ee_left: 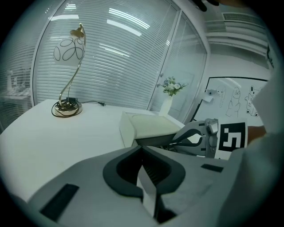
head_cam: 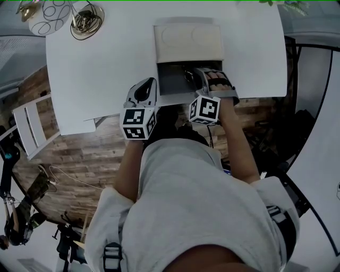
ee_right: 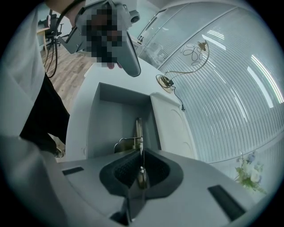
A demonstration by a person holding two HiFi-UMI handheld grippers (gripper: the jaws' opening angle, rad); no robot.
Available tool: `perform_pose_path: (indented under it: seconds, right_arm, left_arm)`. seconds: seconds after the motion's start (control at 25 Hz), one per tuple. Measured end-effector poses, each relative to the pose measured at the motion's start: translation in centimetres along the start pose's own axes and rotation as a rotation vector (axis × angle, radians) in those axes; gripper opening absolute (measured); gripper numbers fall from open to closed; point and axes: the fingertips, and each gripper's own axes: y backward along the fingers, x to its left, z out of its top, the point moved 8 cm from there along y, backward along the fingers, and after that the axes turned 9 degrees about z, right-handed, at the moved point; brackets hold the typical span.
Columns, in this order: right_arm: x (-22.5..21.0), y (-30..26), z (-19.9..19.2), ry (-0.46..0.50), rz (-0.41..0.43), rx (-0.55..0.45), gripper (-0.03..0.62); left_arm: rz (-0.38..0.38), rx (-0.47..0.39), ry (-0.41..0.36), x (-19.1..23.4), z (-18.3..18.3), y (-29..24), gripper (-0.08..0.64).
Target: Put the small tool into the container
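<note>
The container is a grey open tray drawn out from under a white lid, near the white table's front edge. My right gripper reaches over the tray. In the right gripper view the gripper is shut on a thin metal tool, whose end sticks out over the grey tray floor. My left gripper stands left of the tray above the table, and in its own view the gripper is shut with nothing in it. That view also shows the right gripper beside the lid.
A gold desk lamp with a white shade stands at the table's far left corner, its base well away from the tray. A vase of flowers is at the far edge. A white chair stands left of the table.
</note>
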Motion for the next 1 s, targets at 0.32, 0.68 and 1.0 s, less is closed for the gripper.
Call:
perform_pose_path:
  seconds: [0.32, 0.68, 1.0]
  right_arm:
    - [0.7, -0.4, 0.1, -0.068, 0.061, 0.008, 0.032]
    - [0.5, -1.1, -0.1, -0.172, 0.174, 0.014, 0.156]
    - [0.7, 0.4, 0.1, -0.224, 0.219, -0.020, 0.160]
  left_arm:
    - [-0.018, 0.012, 0.005, -0.2, -0.6, 0.7, 0.023]
    - [-0.062, 0.013, -0.005, 0.3, -0.1, 0.3, 0.023]
    - [-0.089, 0.004, -0.014, 0.1, 0.3, 0.6, 0.023]
